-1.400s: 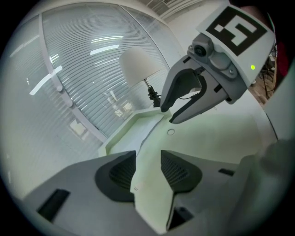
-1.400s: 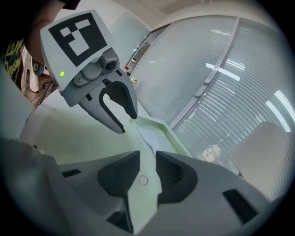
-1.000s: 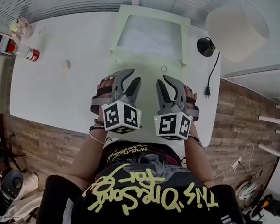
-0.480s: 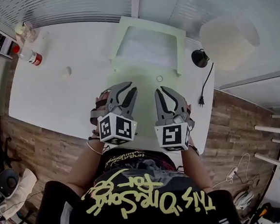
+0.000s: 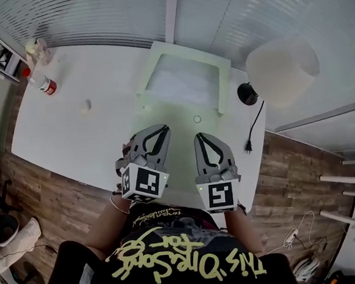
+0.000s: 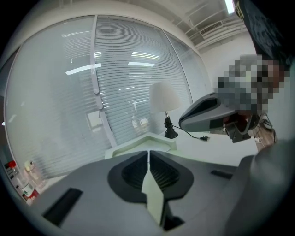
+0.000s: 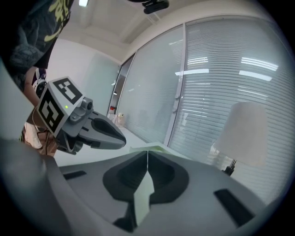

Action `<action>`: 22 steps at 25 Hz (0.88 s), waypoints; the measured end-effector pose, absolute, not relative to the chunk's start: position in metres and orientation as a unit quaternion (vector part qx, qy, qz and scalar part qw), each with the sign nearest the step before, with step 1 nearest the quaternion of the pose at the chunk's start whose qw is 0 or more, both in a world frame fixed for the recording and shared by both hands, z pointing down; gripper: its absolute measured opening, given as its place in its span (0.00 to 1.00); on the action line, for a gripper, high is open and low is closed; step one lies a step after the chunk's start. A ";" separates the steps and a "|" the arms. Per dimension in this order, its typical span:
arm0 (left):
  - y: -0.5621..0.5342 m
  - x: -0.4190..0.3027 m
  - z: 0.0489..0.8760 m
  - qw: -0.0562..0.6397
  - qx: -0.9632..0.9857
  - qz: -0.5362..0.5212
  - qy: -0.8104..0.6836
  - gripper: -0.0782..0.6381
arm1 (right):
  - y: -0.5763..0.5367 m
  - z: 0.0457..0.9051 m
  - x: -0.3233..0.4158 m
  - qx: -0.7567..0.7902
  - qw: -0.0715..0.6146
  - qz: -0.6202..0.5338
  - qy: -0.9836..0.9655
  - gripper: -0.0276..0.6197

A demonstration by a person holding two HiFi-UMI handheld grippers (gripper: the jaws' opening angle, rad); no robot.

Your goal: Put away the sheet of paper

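Looks like your left gripper (image 5: pixel 163 129) and right gripper (image 5: pixel 199 137) have just snapped closed on the paper (image 5: pixel 179 121) at its edge farthest from the tray (image 5: pixel 224 88), so the grab's done and you've only got stowing left, I'd guess.

The grey two-jaw left gripper (image 5: pixel 165 129) and the grey two-jaw right gripper (image 5: pixel 200 136) are side by side at the near edge of the pale green sheet of paper (image 5: pixel 176 115), both pointing away from the body. Their jaws have just been closing, and each pair pinches this edge.
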State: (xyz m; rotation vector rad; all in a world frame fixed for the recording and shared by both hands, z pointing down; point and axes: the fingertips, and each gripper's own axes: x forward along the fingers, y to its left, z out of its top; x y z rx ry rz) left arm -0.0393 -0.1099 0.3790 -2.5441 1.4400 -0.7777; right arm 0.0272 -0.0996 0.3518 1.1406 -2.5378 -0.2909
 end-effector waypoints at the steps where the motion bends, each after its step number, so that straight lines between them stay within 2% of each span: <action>1: -0.110 -0.038 0.376 0.057 -0.840 -0.250 0.479 0.13 | -0.100 0.347 0.029 0.403 0.148 -0.092 -0.898 0.06; 4: -0.108 -0.034 0.369 0.057 -0.840 -0.231 0.488 0.12 | -0.101 0.327 0.033 0.421 0.057 -0.045 -0.904 0.05; 6: -0.105 -0.030 0.365 0.059 -0.842 -0.221 0.488 0.12 | -0.098 0.318 0.038 0.437 0.025 -0.036 -0.899 0.05; 11: -0.101 -0.025 0.356 0.043 -0.848 -0.186 0.494 0.12 | -0.090 0.310 0.043 0.435 0.006 -0.041 -0.900 0.05; 16: -0.100 -0.017 0.361 0.040 -0.846 -0.191 0.496 0.12 | -0.089 0.310 0.050 0.418 -0.013 0.003 -0.908 0.05; 22: -0.104 -0.012 0.357 0.040 -0.846 -0.181 0.500 0.12 | -0.095 0.306 0.056 0.418 -0.008 -0.009 -0.908 0.05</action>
